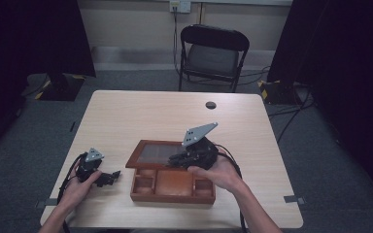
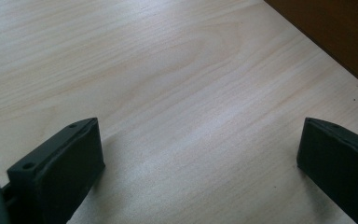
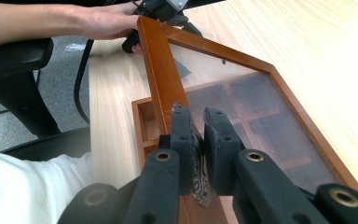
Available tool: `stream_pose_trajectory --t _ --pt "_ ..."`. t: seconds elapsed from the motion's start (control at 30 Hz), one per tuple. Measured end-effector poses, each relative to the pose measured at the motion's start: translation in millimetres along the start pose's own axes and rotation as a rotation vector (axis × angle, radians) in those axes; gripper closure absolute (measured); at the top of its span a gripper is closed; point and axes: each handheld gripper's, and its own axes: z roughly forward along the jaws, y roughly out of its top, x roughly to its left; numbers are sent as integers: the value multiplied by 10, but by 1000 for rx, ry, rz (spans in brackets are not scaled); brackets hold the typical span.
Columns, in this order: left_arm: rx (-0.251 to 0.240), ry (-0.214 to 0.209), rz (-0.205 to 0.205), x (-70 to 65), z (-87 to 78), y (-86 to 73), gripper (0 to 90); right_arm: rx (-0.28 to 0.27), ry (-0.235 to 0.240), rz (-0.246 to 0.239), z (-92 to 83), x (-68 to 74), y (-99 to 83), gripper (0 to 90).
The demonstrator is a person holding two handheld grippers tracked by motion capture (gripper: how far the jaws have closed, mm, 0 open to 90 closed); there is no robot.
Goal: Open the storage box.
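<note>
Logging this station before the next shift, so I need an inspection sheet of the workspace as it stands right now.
Surface: light wooden table, with a dark round cable port near the far edge.
Job's things: wooden box with compartments; its glass-paned lid is raised partway.
Clutter: nothing seen.
Grippers: right gripper is shut on the lid's ornate metal clasp; left gripper is open over bare table, left of the box.
Cables: black cable trails from the left gripper; more lie on the floor at right.
Surroundings: folding chair behind the table, grey carpet, dark curtains either side.
</note>
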Motion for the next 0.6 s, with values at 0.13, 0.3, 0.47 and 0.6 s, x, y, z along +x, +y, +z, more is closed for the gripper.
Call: stream_pose_trajectory --t 0.13,0.3,0.47,0.6 --pt "1 -1 1 1 0 1 0 0 -4 2 -15 -14 26 826" --pt "1 -2 -2 -1 0 0 0 2 -7 -1 -39 -38 65 827" --pt "0 -2 -3 -2 1 -1 0 0 -5 -4 -50 -59 89 828" --pt "0 -3 -2 -1 1 0 0 1 -6 -6 -52 -63 95 828"
